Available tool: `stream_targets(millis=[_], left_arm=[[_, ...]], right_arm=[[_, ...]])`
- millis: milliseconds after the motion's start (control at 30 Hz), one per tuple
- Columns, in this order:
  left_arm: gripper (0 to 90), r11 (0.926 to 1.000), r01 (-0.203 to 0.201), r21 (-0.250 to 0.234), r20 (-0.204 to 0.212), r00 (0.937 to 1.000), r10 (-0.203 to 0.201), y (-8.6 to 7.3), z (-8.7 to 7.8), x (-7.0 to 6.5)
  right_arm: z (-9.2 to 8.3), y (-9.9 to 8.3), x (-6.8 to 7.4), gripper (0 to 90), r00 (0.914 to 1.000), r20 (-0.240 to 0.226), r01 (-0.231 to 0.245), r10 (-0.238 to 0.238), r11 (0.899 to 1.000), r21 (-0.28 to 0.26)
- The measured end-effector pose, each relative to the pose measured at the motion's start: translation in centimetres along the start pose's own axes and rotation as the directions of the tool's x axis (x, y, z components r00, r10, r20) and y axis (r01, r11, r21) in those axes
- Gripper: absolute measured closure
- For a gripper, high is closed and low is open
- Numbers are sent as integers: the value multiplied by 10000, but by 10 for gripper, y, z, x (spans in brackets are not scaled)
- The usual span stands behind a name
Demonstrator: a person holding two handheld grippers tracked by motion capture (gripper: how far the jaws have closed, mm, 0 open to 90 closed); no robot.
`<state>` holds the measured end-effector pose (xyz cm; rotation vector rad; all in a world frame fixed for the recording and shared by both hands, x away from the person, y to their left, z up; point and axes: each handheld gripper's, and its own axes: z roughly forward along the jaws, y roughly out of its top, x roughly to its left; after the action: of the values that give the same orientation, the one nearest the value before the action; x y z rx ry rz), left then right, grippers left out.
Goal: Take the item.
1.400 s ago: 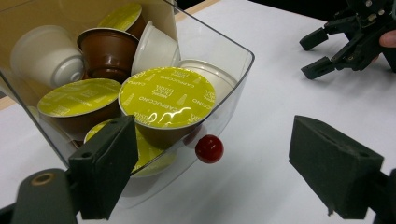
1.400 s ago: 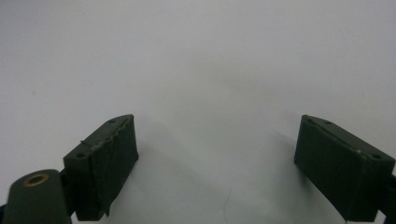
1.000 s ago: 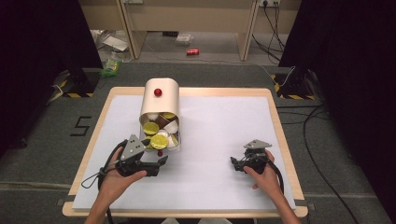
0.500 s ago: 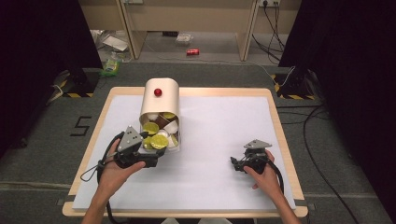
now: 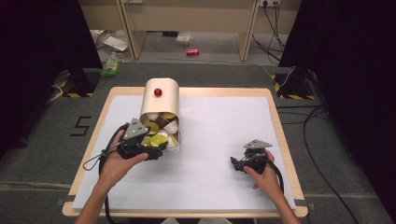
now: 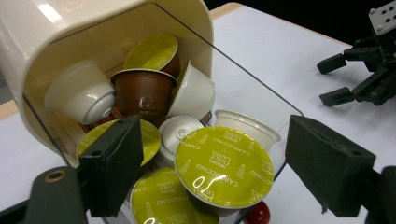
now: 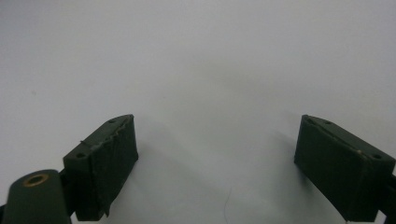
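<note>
A cream canister [image 5: 160, 100] with a red knob [image 5: 158, 92] lies on its side on the white table [image 5: 219, 121]. Coffee capsules spill from its clear open mouth [image 6: 243, 88]: white, brown and green-lidded ones. My left gripper [image 5: 155, 149] sits at that mouth. Its jaws have just been closing and still stand open around a green-lidded capsule [image 6: 224, 167], with neither pad touching it. Another green lid [image 6: 154, 135] lies partly behind the left pad [image 6: 114, 170]. My right gripper [image 5: 239, 163] rests low over bare table at the right, its jaws [image 7: 217, 172] open and empty.
The right gripper [image 6: 359, 74] also shows far off in the left gripper view. A small red round object [image 6: 257, 214] lies under the canister's clear lip. The table's wooden rim [image 5: 280, 140] frames the white mat. A red can [image 5: 192, 52] lies on the floor beyond.
My left gripper has moved away from the person, up to the canister's mouth and the capsules. The right gripper has stayed in place.
</note>
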<state>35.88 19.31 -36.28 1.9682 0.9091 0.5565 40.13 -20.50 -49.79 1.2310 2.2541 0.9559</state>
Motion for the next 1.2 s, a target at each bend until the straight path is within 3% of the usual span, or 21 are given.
stream_targets(millis=[1200], left_arm=[[259, 9957, 291, 879, 477, 9983, -334, 3, 18, 8]], right_arm=[[0, 0, 0, 135, 10000, 3, 4, -4, 10000, -2]])
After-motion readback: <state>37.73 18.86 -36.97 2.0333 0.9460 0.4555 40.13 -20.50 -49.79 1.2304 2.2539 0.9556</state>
